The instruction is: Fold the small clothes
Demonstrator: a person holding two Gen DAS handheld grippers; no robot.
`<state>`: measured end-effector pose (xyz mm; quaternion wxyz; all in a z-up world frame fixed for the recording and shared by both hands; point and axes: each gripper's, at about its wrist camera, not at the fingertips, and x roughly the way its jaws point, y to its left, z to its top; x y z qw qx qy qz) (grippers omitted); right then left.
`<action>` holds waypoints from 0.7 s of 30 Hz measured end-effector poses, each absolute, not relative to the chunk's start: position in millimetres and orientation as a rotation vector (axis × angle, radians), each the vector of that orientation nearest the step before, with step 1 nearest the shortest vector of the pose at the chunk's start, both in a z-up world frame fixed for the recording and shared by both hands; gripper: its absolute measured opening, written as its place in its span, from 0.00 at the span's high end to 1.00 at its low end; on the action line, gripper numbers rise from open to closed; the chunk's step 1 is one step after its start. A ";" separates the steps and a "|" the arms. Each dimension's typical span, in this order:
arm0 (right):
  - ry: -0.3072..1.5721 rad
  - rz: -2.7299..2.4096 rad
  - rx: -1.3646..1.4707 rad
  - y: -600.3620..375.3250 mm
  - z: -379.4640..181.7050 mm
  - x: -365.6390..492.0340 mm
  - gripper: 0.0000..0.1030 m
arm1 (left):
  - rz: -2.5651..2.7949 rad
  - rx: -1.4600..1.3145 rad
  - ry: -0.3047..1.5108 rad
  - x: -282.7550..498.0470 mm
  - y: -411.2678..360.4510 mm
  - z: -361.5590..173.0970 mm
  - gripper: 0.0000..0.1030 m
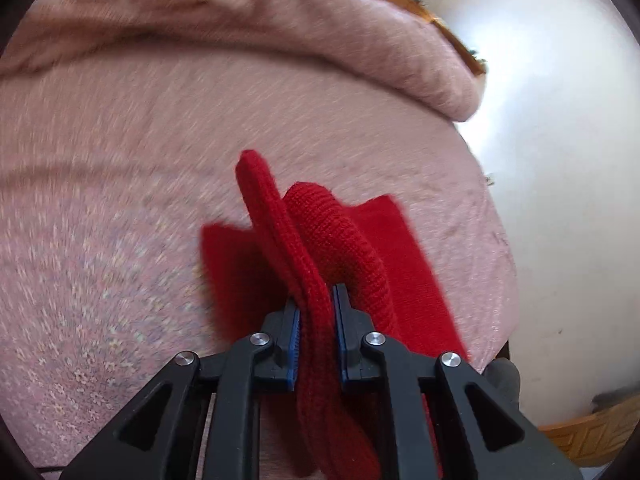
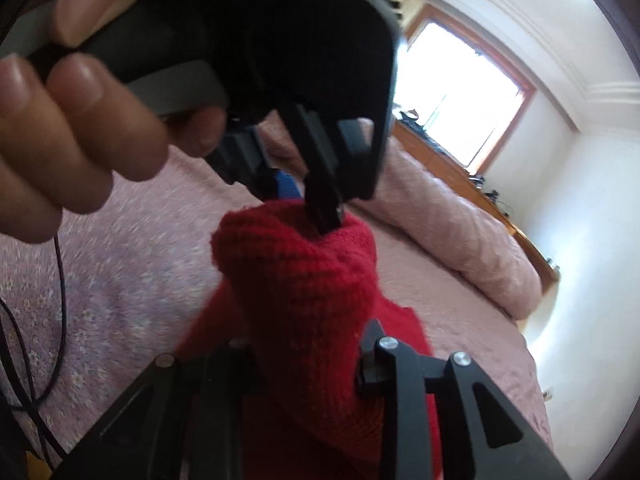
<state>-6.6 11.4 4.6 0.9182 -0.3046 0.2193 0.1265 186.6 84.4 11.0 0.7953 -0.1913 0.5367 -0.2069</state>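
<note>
Red knit garment (image 1: 316, 248) in both grippers

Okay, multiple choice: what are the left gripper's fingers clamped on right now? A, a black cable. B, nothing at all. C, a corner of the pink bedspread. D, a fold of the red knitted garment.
D: in the left wrist view the left gripper has its blue-padded fingers pressed on either side of a fold of the red knitted garment, above the pink bedspread.

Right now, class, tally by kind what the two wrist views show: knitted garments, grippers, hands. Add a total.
Red knitted garment: 1
Black two-finger grippers, left gripper and right gripper: 2
Hand holding the left gripper: 1
Total: 4
</note>
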 end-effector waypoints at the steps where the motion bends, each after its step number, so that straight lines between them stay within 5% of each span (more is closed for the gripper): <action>1: 0.462 0.262 -0.648 16.9 -3.0 -5.5 0.73 | -0.433 -0.424 1.172 187.4 89.6 -0.4 0.94; 16: 0.441 0.281 -0.789 -11.6 -36.0 -30.2 0.69 | -0.459 -0.472 1.125 166.7 75.2 -30.1 0.93; 21: 0.432 0.402 -0.743 -25.1 -20.9 -46.0 0.46 | -0.405 -0.542 1.107 150.4 98.0 -26.2 0.86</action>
